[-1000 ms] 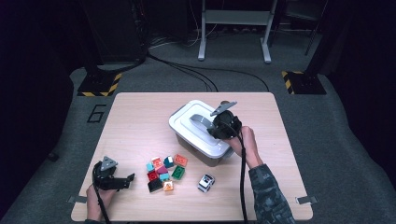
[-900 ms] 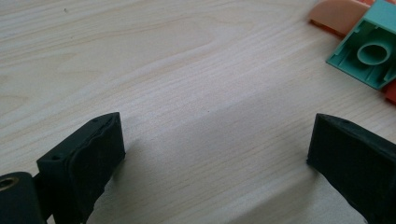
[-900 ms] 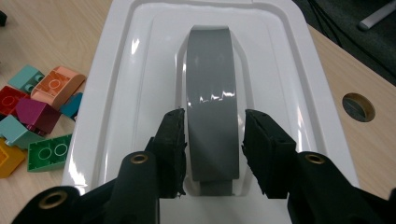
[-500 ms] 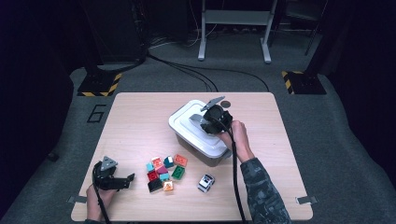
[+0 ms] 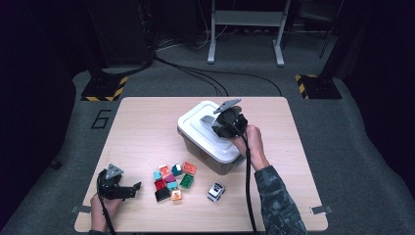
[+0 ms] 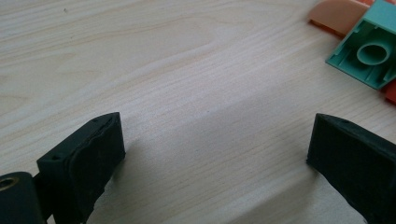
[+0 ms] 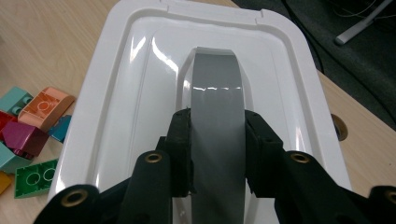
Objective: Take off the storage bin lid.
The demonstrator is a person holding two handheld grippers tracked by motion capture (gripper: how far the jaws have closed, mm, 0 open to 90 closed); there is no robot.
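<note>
A white lidded box (image 5: 195, 142) stands in the middle of the table, with a grey handle (image 5: 207, 120) arching over its lid (image 7: 135, 79). My right gripper (image 5: 224, 123) comes in from the right and is shut on that handle (image 7: 217, 88), one pad pressed to each side of it (image 7: 218, 135). At the front left, my left gripper (image 5: 133, 188) lies low on the wood, open with bare table between its jaws (image 6: 215, 149). A teal brick (image 6: 369, 56) lies just beyond its right jaw.
A cluster of several coloured bricks (image 5: 171, 178) lies in front of the box, also seen left of the lid (image 7: 28, 135). A small toy car (image 5: 215, 192) sits to their right. The table's right edge and a dark floor with cables lie beyond.
My right gripper has shifted a little to the left over the lid and settled on the handle. The left gripper has stayed where it was.
</note>
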